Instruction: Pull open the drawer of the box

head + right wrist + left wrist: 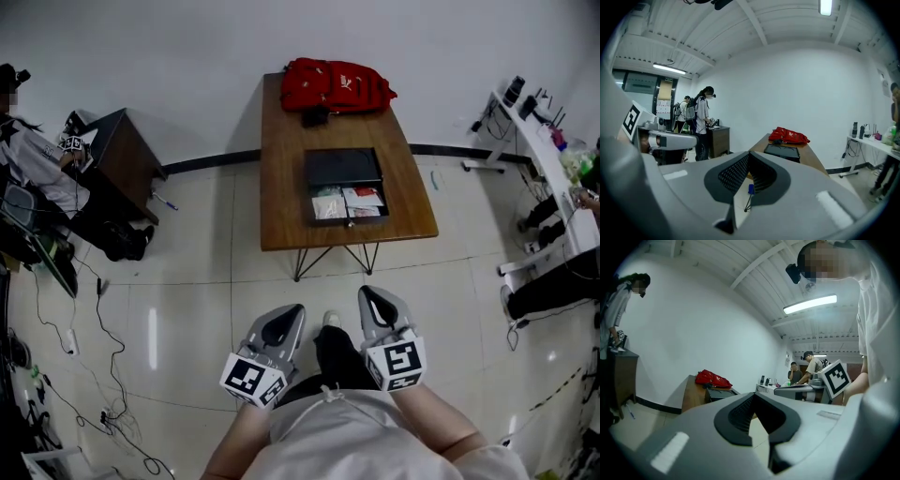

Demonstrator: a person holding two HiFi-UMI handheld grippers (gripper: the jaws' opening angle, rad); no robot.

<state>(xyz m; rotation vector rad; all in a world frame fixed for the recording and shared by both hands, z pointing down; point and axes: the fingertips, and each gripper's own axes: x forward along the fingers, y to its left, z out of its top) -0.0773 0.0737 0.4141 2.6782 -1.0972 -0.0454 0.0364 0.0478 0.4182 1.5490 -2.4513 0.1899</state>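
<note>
A flat black box [343, 169] lies on the wooden table [281, 187]. Its drawer [348, 204] stands pulled out toward me, with white and red packets inside. The box also shows far off in the left gripper view [719, 392] and the right gripper view [782, 151]. Both grippers hang close to my body, well short of the table. My left gripper [289, 311] [753, 394] is shut with nothing in it. My right gripper [371, 294] [749, 153] is shut too and holds nothing.
A red backpack [336, 86] lies at the table's far end. A dark cabinet [122, 159] and a person stand at the left, with cables on the floor [103, 375]. A white bench [548, 178] runs along the right. Tiled floor lies between me and the table.
</note>
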